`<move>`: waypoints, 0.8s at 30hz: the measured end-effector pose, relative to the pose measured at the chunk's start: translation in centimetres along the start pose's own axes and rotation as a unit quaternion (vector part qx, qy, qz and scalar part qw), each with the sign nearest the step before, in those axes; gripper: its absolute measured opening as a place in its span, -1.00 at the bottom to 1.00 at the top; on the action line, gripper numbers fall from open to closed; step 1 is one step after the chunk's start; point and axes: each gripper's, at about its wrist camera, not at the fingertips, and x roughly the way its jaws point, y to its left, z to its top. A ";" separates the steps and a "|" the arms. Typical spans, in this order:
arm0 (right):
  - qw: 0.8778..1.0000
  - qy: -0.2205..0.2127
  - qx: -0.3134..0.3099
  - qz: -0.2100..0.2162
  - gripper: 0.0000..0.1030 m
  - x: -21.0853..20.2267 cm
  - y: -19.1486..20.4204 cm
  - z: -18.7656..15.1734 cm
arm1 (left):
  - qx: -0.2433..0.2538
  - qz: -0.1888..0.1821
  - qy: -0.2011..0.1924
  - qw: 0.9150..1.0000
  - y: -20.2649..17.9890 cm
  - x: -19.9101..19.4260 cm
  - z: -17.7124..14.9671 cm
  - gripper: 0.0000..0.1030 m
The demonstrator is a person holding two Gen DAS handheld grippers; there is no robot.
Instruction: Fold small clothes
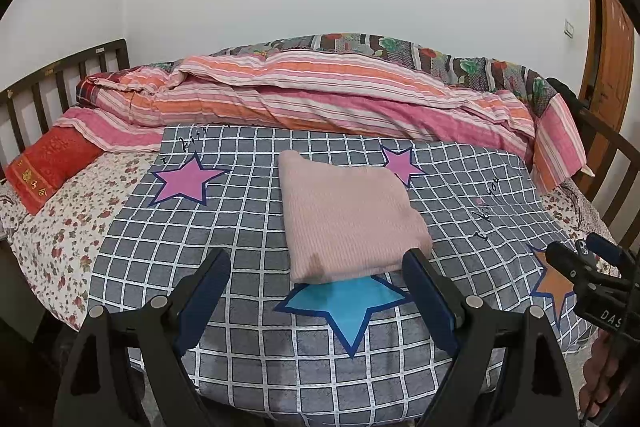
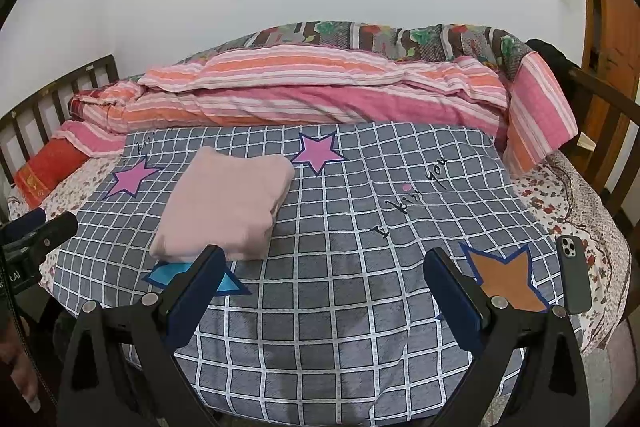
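A pink knitted garment lies folded into a neat rectangle on the grey checked cloth, over the top of a blue star. It also shows in the right wrist view. My left gripper is open and empty, held just in front of the garment's near edge. My right gripper is open and empty, to the right of the garment over bare cloth. The right gripper's body shows at the right edge of the left wrist view.
A dark phone lies at the bed's right edge. A striped pink and orange quilt is bunched along the back. A red pillow lies at the left by the wooden headboard. A wooden door stands at the right.
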 end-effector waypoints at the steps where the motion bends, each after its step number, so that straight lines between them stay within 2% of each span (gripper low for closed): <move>1: 1.000 -0.001 0.001 0.000 0.90 0.0 -0.1 0.0 | 0.000 0.000 0.000 1.000 -0.2 0.1 0.0 0.70; 24: 1.000 -0.004 0.004 0.001 0.90 -0.4 -0.3 -0.1 | 0.001 0.001 0.000 1.000 -0.4 0.0 0.0 0.70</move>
